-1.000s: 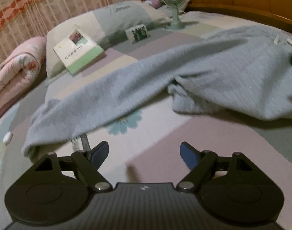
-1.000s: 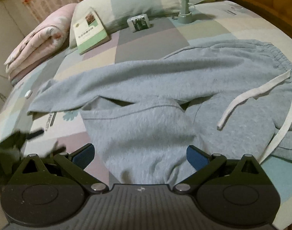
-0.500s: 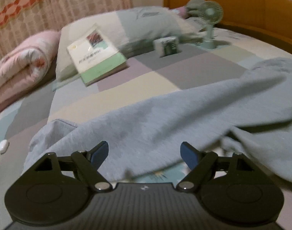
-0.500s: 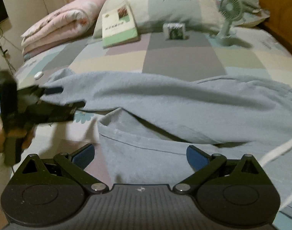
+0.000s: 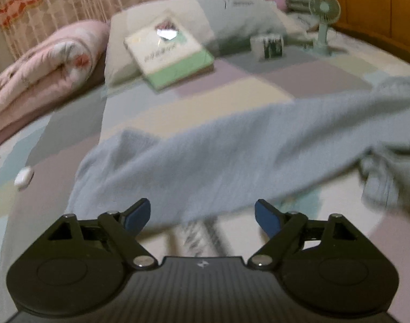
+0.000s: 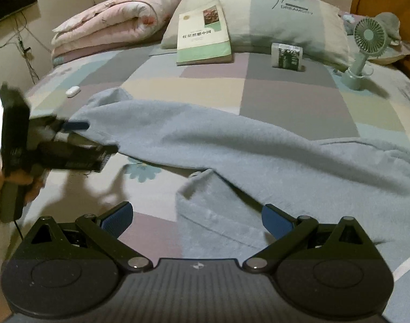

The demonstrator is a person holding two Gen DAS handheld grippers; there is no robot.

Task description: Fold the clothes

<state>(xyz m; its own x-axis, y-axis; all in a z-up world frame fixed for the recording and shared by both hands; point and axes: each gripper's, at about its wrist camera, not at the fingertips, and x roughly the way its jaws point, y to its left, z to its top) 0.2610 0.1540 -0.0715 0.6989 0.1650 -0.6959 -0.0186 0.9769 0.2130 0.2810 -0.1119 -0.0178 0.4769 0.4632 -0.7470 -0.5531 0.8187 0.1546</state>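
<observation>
Item: grey sweatpants (image 6: 259, 145), spread unfolded across a patchwork bedsheet (image 6: 285, 94). One leg stretches flat toward the left side of the bed; the other leg (image 6: 213, 215) lies bunched and turned under it, its cuff near the front edge. A white drawstring (image 6: 409, 263) shows at the lower right edge of the right wrist view.

Left gripper (image 5: 202, 215): its jaws are opening, wide apart, nothing pressed between the pads; the cuff end of the long leg (image 5: 140, 177) lies just ahead of it. In the right wrist view the same gripper (image 6: 97, 137) sits at that leg's end, a hand on its handle.

Right gripper (image 6: 197, 218): jaws wide, holding nothing, poised over the bunched leg.

Bystanding items: book (image 6: 202, 35) leaning on a pillow (image 6: 285, 13), rolled pink quilt (image 6: 113, 24), small box (image 6: 287, 55), desk fan (image 6: 366, 51), small white object (image 6: 72, 91), wooden headboard (image 5: 366, 8).

Progress, as judged: early. No fold is visible; the legs are not yet aligned. Remaining: straighten the bunched leg, lay one leg over the other, then fold lengthwise into a compact stack.
</observation>
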